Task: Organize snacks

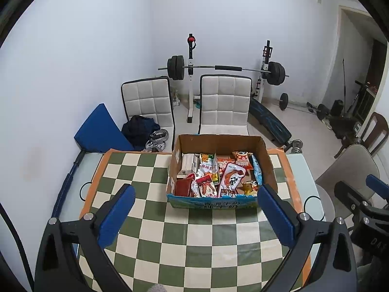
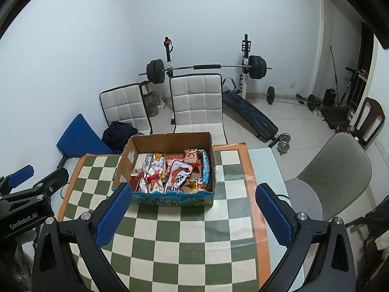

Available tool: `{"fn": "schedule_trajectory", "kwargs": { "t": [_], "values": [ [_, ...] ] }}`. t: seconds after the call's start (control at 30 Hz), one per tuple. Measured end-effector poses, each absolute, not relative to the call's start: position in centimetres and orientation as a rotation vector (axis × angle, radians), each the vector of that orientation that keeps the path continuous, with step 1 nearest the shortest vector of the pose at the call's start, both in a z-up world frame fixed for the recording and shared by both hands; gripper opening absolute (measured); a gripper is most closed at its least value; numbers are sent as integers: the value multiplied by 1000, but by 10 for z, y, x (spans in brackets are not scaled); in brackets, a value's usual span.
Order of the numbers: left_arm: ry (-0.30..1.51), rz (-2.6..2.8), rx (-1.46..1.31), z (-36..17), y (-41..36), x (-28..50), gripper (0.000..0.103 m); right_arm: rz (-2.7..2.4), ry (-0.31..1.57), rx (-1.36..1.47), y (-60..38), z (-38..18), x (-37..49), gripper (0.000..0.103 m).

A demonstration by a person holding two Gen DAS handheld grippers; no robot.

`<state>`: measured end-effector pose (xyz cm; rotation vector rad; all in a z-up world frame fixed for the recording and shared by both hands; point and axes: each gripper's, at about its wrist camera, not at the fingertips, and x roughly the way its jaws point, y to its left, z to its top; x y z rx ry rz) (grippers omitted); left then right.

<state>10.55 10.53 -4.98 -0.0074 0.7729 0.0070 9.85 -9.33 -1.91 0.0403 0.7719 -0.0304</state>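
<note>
An open cardboard box (image 1: 268,160) stands on the checkered tablecloth (image 1: 194,238), filled with several snack packets (image 1: 214,177) in red, white, orange and blue wrappers. It also shows in the right wrist view (image 2: 167,141), with the packets (image 2: 170,172) inside. My left gripper (image 1: 195,215) is open and empty, held above the cloth just in front of the box. My right gripper (image 2: 193,213) is open and empty, also in front of the box and to its right. The right gripper also shows at the right edge of the left wrist view (image 1: 364,202).
The cloth lies on a white table (image 2: 262,155). Two white padded chairs (image 1: 225,102) stand behind it, a grey chair (image 2: 340,170) at its right. A barbell rack (image 1: 226,69), weight bench and dumbbells fill the floor beyond. A blue cushion (image 1: 97,131) leans at left.
</note>
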Motion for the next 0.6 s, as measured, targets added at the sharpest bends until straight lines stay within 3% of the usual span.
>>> {"fn": "schedule_trajectory", "kwargs": {
  "t": [0.6],
  "values": [
    [797, 21, 8, -60, 103, 124, 103, -49, 799, 61, -104, -37, 127, 103]
  ]
}}
